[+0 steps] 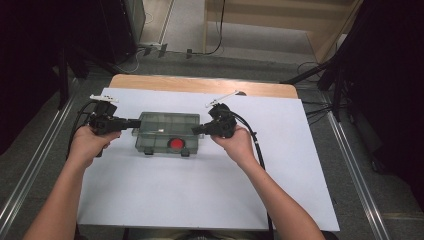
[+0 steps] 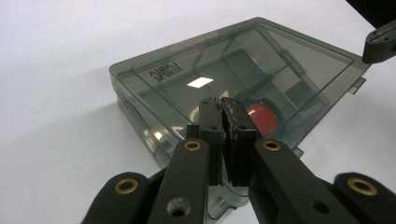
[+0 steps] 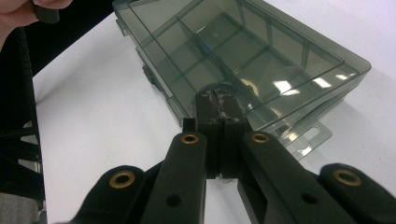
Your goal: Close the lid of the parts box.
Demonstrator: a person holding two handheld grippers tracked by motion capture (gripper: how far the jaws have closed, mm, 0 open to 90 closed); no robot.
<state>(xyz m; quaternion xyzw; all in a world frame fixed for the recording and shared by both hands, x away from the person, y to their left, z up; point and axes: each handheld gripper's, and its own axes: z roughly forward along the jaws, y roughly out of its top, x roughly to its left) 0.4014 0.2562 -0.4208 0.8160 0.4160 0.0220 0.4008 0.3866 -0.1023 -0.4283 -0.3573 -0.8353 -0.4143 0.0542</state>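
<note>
My left gripper (image 1: 134, 123) and right gripper (image 1: 196, 130) both sit low over the white sheet (image 1: 200, 195) covering the table, one at each short end of the smoky translucent compartment box (image 1: 167, 132). I judge I've put them there to brace the box from both sides so it can't slide while I work on its lid.

In the left gripper view my left fingers (image 2: 212, 135) are pressed together with nothing between them, their tips resting at the box (image 2: 233, 79) edge, just over the lid. In the right gripper view my right fingers (image 3: 219, 126) are likewise together and empty, nosed against the opposite end of the box (image 3: 252, 51); whether they actually touch the plastic I can't tell.

The box lies flat, lid down, toward the far edge of the sheet, roughly midway between its left and right edges, its two front latches (image 1: 167, 152) facing me. A red round object (image 1: 175, 144) sits inside, in a near compartment.
</note>
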